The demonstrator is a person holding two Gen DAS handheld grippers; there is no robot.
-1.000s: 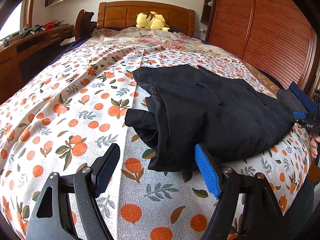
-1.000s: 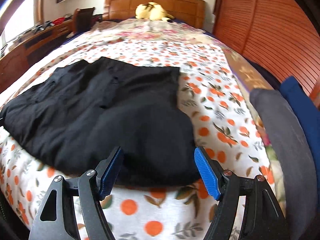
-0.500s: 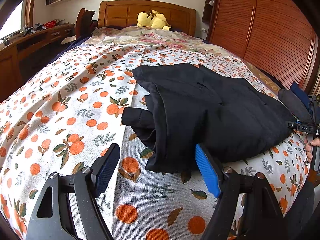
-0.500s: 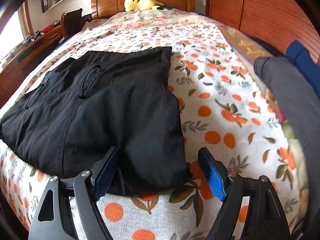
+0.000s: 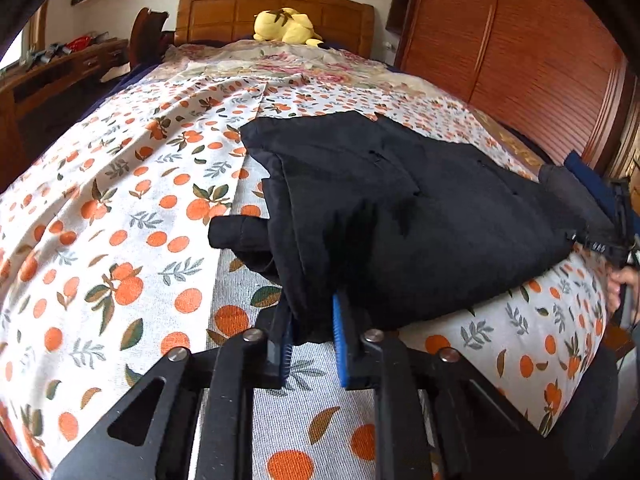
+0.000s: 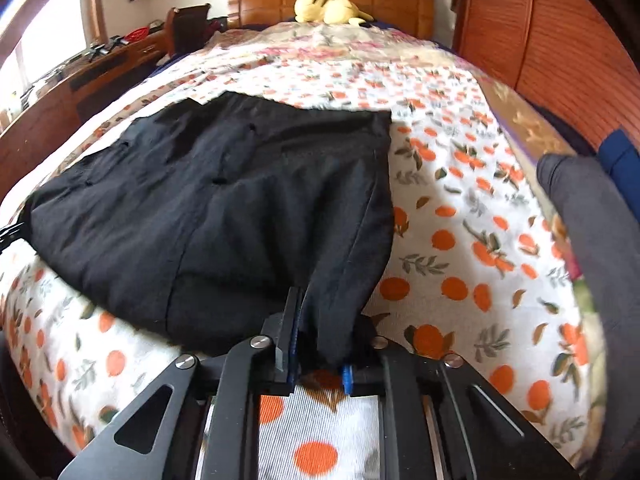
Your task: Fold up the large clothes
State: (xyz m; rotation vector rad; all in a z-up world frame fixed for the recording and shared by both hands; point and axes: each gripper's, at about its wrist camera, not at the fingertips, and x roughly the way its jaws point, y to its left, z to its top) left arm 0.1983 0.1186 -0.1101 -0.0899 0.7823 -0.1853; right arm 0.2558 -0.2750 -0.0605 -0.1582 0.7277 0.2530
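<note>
while lying crosswise on the bed [image 5: 120, 216], black garment [image 5: 420, 216] spans both closing grippers.

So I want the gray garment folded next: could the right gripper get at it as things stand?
Probably not yet: the right gripper is closing on the black garment's near edge. The gray garment lies uncovered to its right, reachable after letting go.

Bed sheet [image 5: 120, 240], white with an orange-fruit print, covers the bed. Yellow plush toy [image 5: 286, 27] lies against the wooden headboard [image 5: 224, 12]. Slatted wooden wardrobe doors [image 5: 540, 64] stand at right. Grey [image 6: 592, 216] and blue [image 6: 622, 156] garments lie at the bed's right edge. Wooden desk [image 6: 80, 80] at left.
</note>
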